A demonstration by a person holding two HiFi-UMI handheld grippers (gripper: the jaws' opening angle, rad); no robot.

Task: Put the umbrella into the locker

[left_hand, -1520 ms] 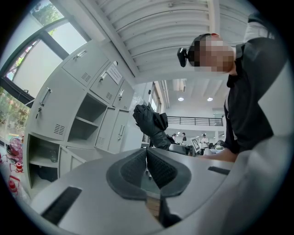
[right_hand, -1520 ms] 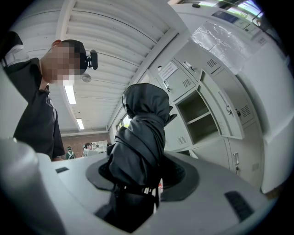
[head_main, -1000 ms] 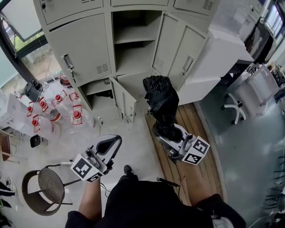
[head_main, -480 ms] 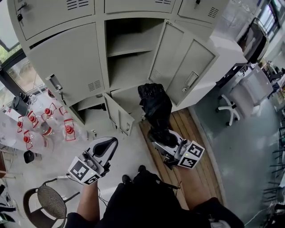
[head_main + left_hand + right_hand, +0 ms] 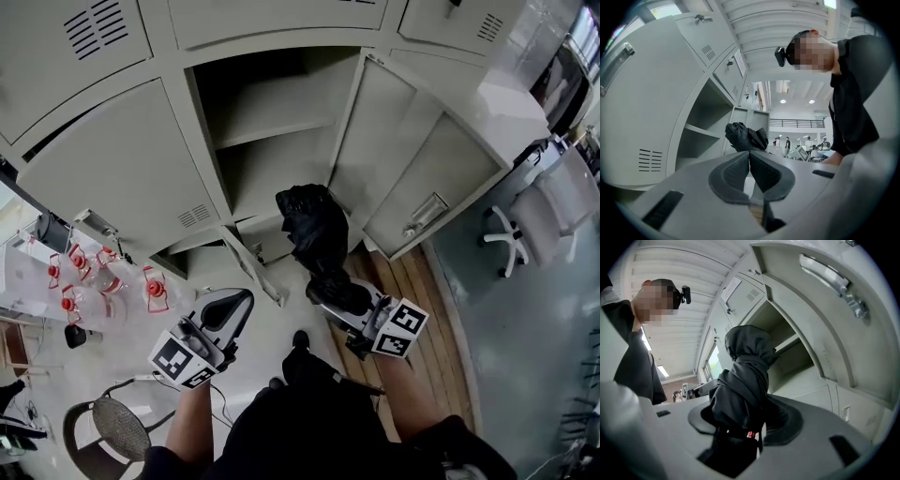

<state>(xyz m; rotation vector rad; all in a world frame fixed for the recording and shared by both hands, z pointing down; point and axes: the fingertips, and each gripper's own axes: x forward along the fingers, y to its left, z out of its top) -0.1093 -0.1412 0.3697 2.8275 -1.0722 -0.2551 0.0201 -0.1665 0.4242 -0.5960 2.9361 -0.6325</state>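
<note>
Squarely, the umbrella (image 5: 745, 364) sits between right gripper (image 5: 746, 416) jaws.

No legible words or numbers, patterned square markers (image 5: 178, 359) only on the cubes of the left tongs (image 5: 234, 305) and right tongs (image 5: 339, 298), paper sheet (image 5: 733, 287) on a locker door (image 5: 753, 300) beyond the right tongs, unreadable.
</note>
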